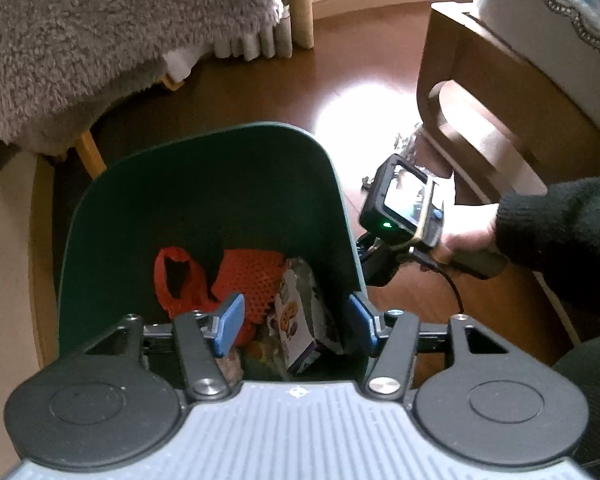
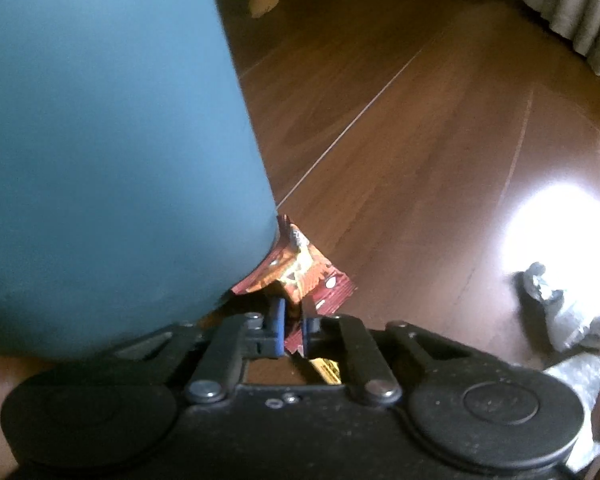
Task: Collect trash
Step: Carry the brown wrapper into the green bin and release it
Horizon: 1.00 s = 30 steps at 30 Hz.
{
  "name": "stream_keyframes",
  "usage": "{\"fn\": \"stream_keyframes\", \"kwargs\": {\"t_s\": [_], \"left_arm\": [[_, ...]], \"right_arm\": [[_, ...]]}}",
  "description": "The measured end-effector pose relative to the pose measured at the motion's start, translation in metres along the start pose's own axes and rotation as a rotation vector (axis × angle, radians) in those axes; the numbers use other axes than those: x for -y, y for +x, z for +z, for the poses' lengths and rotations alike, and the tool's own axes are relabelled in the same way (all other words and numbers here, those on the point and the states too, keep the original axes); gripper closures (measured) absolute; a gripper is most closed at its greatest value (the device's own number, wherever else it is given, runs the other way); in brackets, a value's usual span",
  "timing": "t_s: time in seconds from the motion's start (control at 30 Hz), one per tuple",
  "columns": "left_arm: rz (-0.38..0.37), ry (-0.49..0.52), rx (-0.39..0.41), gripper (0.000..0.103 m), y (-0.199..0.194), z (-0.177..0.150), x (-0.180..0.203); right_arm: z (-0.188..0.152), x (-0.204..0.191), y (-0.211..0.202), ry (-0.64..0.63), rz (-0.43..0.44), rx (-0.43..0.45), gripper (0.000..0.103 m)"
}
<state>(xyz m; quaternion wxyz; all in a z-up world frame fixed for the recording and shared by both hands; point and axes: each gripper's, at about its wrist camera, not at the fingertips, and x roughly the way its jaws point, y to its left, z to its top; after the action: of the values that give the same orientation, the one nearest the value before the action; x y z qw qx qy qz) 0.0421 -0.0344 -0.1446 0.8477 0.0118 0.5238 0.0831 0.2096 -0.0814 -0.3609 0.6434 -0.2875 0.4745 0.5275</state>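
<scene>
Nearest the left wrist camera, the left gripper [image 1: 296, 322] hangs over the mouth of a dark green bin [image 1: 204, 184] with its blue-padded fingers [image 1: 230, 318] spread wide and nothing between them. Just below them, inside the bin, lie an orange mesh bag [image 1: 228, 280], a small printed carton [image 1: 294, 320] leaning against the right wall, and some crumpled wrappers at the bottom that are too dim to make out. Right of the bin, a hand [image 1: 466, 230] in a black sleeve [image 1: 560, 232] holds the other tool by its handle, and beyond it are a brown wooden floor [image 1: 356, 76], a wooden furniture base [image 1: 480, 92], and a grey fleece blanket [image 1: 100, 32] draped over a chair at the far left. In the right wrist view, the right gripper [image 2: 292, 330] points down at the floor beside the bin's outer wall, its fingers pinched narrow on a red and orange snack wrapper [image 2: 300, 268], which lies on the boards touching the foot of the bin. Well to the right, crumpled silvery foil [image 2: 568, 312] sits on the floor at the edge of a bright patch of light.
</scene>
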Motion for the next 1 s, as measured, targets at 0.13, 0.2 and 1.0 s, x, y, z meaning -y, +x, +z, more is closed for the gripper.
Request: {"fn": "stream_keyframes", "kwargs": {"t_s": [0.13, 0.2, 1.0], "left_arm": [[0.002, 0.022, 0.005, 0.046, -0.003, 0.003, 0.002], [0.026, 0.002, 0.031, 0.046, -0.01, 0.007, -0.003], [0.016, 0.106, -0.147, 0.096, 0.06, 0.007, 0.049]], "right_arm": [[-0.013, 0.009, -0.028, 0.055, -0.008, 0.046, 0.099], [-0.017, 0.014, -0.041, 0.087, -0.01, 0.058, 0.099], [0.02, 0.007, -0.247, 0.259, -0.063, 0.307, 0.099]]}}
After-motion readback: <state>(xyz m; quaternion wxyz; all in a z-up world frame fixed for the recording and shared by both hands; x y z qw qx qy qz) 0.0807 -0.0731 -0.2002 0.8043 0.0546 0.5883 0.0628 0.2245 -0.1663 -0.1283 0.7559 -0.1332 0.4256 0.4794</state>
